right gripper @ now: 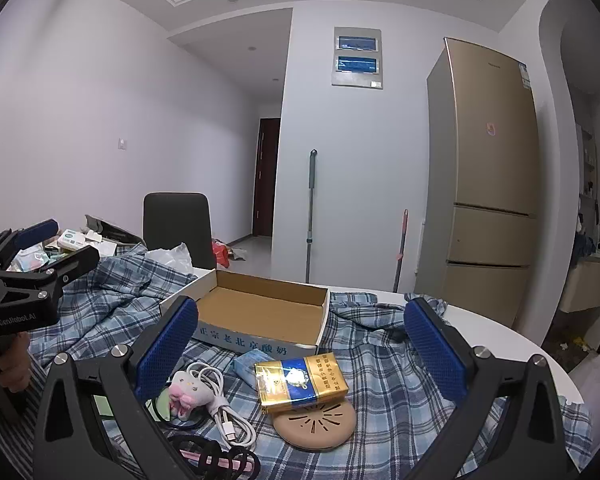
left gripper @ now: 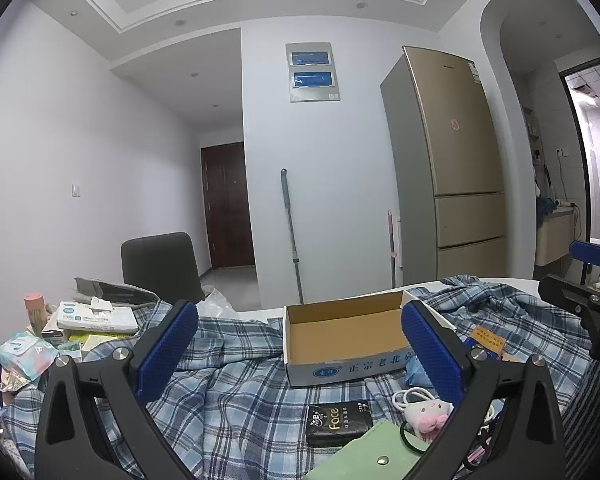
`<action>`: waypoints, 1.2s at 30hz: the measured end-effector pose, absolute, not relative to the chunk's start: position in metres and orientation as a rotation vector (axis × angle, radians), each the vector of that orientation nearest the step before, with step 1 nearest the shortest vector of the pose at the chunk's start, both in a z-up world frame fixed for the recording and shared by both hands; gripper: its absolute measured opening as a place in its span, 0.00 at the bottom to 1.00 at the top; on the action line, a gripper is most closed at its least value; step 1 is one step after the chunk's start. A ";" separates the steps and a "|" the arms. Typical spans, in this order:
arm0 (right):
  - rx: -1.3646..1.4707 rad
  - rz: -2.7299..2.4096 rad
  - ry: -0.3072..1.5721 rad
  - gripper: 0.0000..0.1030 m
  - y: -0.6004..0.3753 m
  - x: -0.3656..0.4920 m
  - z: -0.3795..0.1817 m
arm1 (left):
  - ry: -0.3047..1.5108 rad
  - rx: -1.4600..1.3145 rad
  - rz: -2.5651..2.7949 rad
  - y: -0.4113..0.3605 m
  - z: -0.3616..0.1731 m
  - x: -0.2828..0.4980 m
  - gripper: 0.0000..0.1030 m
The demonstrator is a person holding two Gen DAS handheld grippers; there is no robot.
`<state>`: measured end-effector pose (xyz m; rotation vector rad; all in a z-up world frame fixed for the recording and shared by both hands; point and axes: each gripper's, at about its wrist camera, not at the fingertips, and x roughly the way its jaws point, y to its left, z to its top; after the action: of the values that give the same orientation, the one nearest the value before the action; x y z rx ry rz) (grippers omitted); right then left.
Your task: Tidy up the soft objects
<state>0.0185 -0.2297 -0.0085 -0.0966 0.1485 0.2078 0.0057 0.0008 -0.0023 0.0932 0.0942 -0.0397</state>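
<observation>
Left gripper (left gripper: 300, 344) released, right gripper (right gripper: 300, 344) released, empty box (right gripper: 260, 312) mid-worktop on plaid cloth (right gripper: 380, 380), plush (right gripper: 186, 394) and cable (right gripper: 224, 408) at near edge.

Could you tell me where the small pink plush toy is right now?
The plush toy lies on the plaid cloth, touching the white cable, in front of the cardboard box.

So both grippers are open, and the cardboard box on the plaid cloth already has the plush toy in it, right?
Not quite. The cardboard box is empty; the plush toy lies on the plaid cloth in front of it, as the right wrist view shows. Both grippers are open.
</observation>
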 end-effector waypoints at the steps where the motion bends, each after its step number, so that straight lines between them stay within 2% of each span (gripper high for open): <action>1: -0.101 0.207 0.150 1.00 -0.229 0.019 -0.009 | 0.093 0.093 -0.039 0.001 -0.002 0.005 1.00; 36: -0.126 0.209 0.205 1.00 -0.223 0.027 -0.011 | 0.145 0.074 -0.078 0.003 -0.001 0.014 1.00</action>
<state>0.0269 -0.2235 -0.0112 -0.1258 0.2046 0.2089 0.0142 0.0033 -0.0008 0.0740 0.1447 -0.0782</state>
